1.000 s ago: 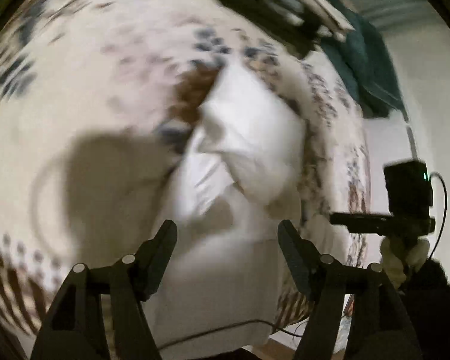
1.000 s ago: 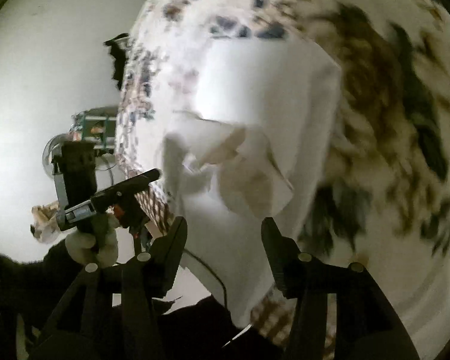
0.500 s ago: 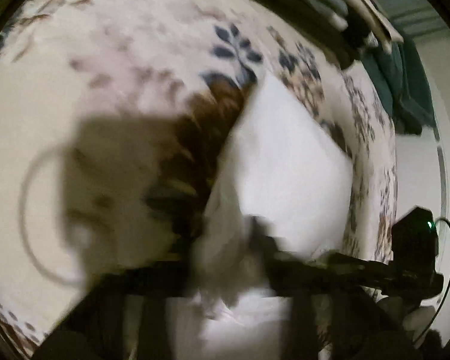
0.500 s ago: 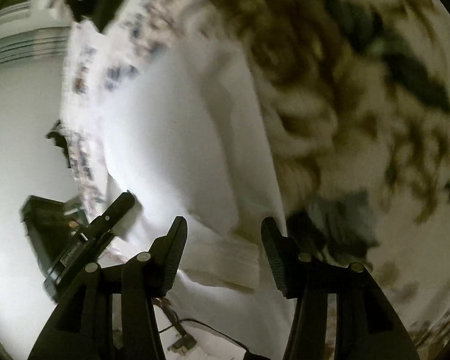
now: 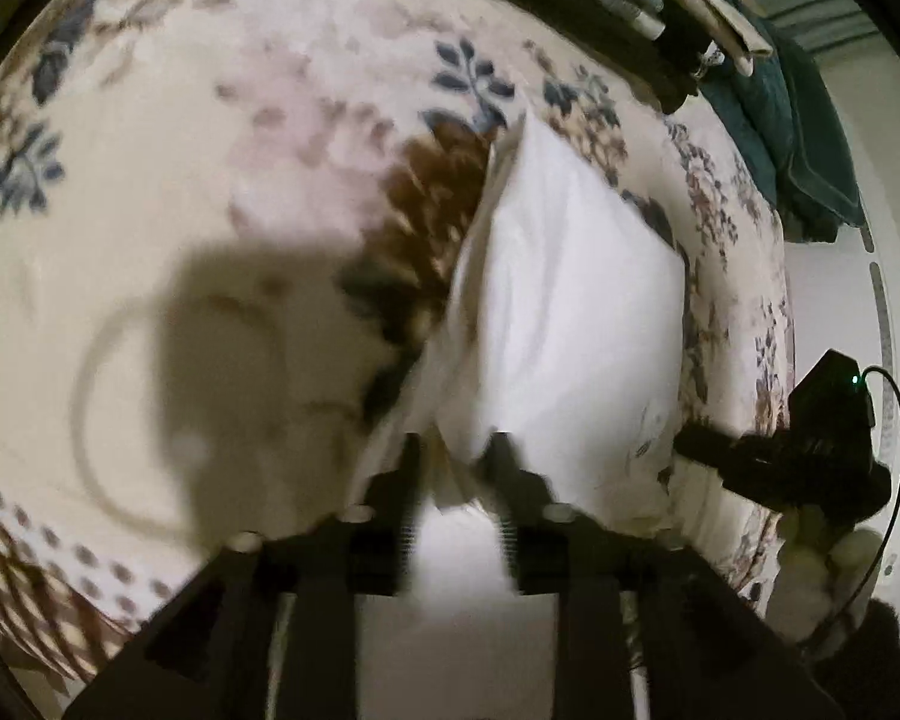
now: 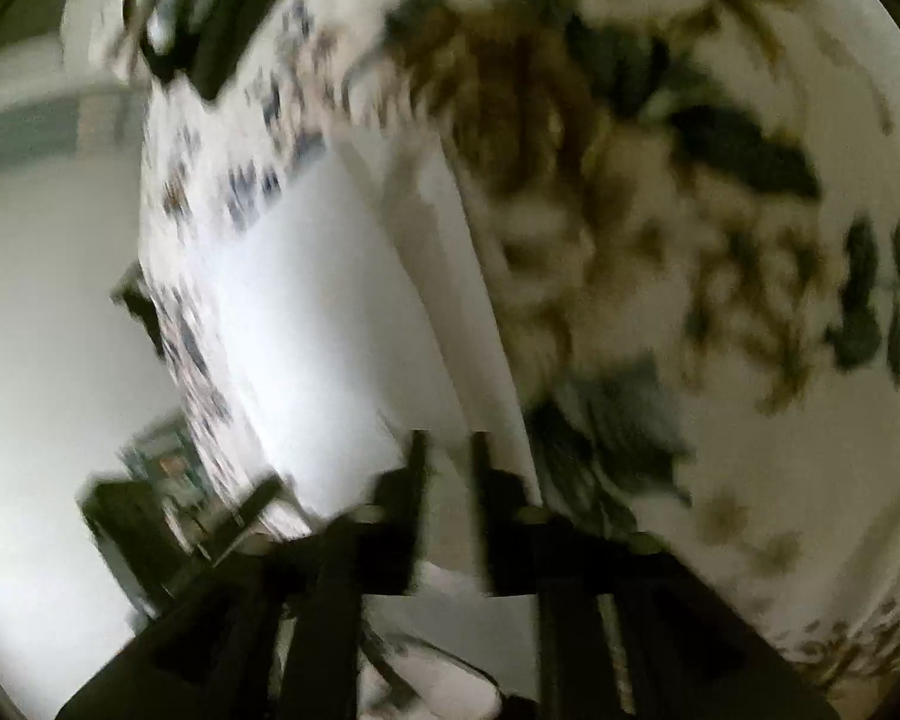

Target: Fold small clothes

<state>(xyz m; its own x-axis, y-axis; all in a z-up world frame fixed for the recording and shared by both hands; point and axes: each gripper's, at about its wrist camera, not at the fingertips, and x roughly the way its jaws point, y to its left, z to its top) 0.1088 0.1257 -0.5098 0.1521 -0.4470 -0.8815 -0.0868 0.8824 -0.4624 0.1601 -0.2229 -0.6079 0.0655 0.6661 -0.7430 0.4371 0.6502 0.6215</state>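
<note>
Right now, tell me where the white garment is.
The white garment lies on the floral bedspread, right of centre in the left wrist view, its near edge between the left gripper fingers.

A cream bedspread with blue and brown floral print [image 5: 222, 192] covers the bed. A dark teal folded blanket [image 5: 792, 138] lies at its far right corner.

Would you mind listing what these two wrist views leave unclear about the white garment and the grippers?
- White garment, left wrist view: its near edge is hidden behind the left gripper, so the garment type is unclear.
- Right gripper, right wrist view: motion blur smears the jaws; they look nearly closed over cloth.
- Floral bedspread, right wrist view: pattern blurred.
- Dark stack, left wrist view: cut off by the top edge.
</note>
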